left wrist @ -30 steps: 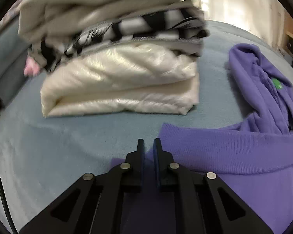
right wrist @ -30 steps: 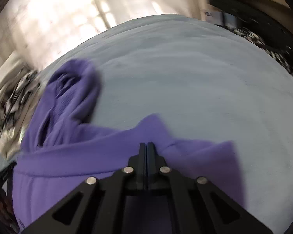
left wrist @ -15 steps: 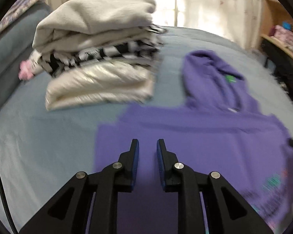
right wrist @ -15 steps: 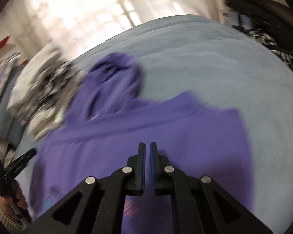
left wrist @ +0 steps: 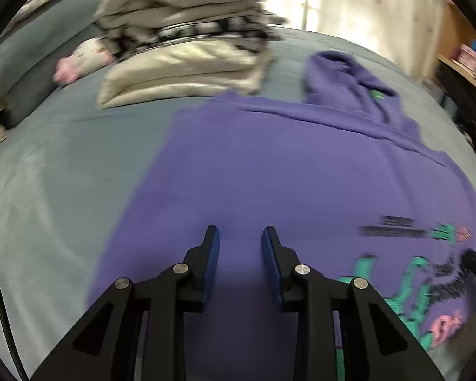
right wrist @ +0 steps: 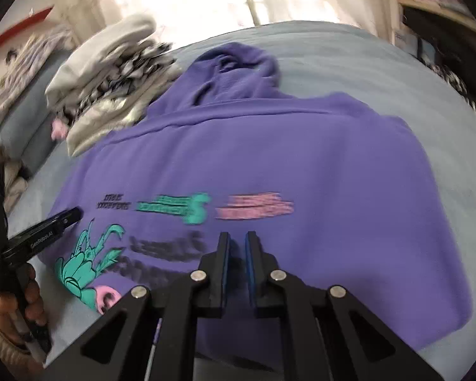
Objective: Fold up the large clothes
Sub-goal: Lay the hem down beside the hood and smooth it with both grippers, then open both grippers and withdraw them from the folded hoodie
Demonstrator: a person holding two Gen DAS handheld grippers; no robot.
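1. Purple hoodie (left wrist: 269, 165) lies spread flat on the grey-blue bed cover (left wrist: 57, 174); I see its hood (right wrist: 234, 66) pointing toward the bright curtains, and its print of green, pink and black lettering (right wrist: 200, 206) facing up.
2. My left gripper (left wrist: 239, 238) hangs over the hoodie's plain body, its blue-padded fingers parted with purple fabric visible through the gap; they hold nothing.
3. My right gripper (right wrist: 237, 241) sits above the printed area, fingers only slightly apart and empty.
4. From the right wrist view I can see the left tool's black finger (right wrist: 47, 225) over the hoodie's left edge, with the hand (right wrist: 19, 311) gripping its handle.
5. Folded clothes (left wrist: 187, 38) are stacked beside the hoodie's shoulder, near the hood.
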